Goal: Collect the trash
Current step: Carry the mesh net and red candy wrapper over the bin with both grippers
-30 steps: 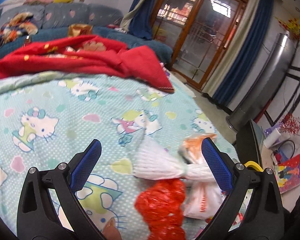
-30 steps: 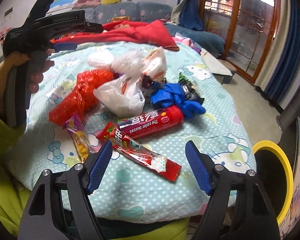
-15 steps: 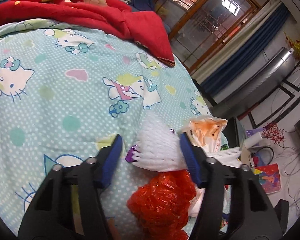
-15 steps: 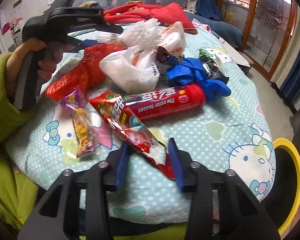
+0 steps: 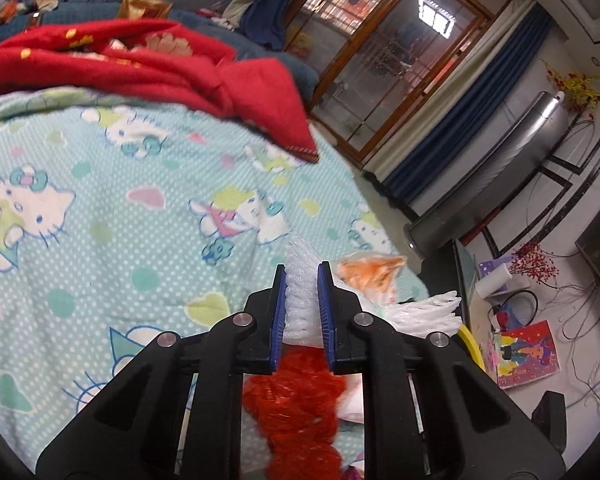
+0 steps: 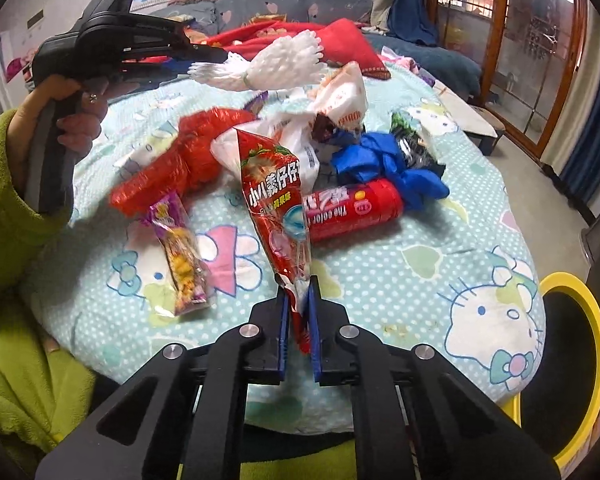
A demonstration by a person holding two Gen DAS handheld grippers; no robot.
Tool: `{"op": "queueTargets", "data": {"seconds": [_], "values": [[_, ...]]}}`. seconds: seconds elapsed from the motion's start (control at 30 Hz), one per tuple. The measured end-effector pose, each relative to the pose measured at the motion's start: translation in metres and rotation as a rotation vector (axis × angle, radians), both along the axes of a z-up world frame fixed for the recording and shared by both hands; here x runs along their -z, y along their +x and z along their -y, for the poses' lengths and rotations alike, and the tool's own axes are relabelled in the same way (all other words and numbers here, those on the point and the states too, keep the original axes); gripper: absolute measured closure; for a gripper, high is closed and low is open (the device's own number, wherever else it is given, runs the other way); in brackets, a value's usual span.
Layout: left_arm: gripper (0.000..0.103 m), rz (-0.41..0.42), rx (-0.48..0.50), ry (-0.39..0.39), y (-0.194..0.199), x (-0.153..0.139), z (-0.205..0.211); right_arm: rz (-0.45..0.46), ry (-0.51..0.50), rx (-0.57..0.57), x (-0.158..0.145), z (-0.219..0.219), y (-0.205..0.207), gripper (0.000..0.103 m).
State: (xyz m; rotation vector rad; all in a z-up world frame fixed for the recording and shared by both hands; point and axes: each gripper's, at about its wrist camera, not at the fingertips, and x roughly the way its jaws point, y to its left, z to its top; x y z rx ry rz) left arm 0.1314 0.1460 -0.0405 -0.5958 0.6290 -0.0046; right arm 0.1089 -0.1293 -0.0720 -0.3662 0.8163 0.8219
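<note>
In the left wrist view my left gripper [image 5: 302, 280] has its jaws closing tight on a white foam fruit net [image 5: 300, 308], the pads pressing its sides. The right wrist view shows that net [image 6: 284, 60] lifted above the trash pile, hanging from the left gripper [image 6: 216, 56]. My right gripper [image 6: 298, 292] has its jaws closing on the end of a red strawberry snack wrapper [image 6: 276, 188], which stands up off the bed, pinched between the pads. A bin with a yellow rim [image 6: 596, 320] stands beside the bed at the right.
On the cartoon-cat bedsheet [image 6: 420, 280] lie a red mesh bag [image 6: 180, 168], a purple snack packet [image 6: 180, 256], a red tube [image 6: 352, 208], blue plastic [image 6: 388, 164] and a white bag [image 6: 300, 148]. A red blanket [image 5: 140, 68] lies at the far end.
Both grippers went from wide open to closed. The left one took the foam net and lifted it. The right one clamped the strawberry wrapper, which now stands up off the sheet.
</note>
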Motion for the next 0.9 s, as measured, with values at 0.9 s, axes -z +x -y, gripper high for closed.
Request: {"op": "queueTargets", "data": {"seconds": [0.9], "values": [[0.093,0.124,0.153,0.219,-0.01,-0.053,0.092,0.116,0.176,0.286,-0.07,0.079,0.029,0.096]]}}
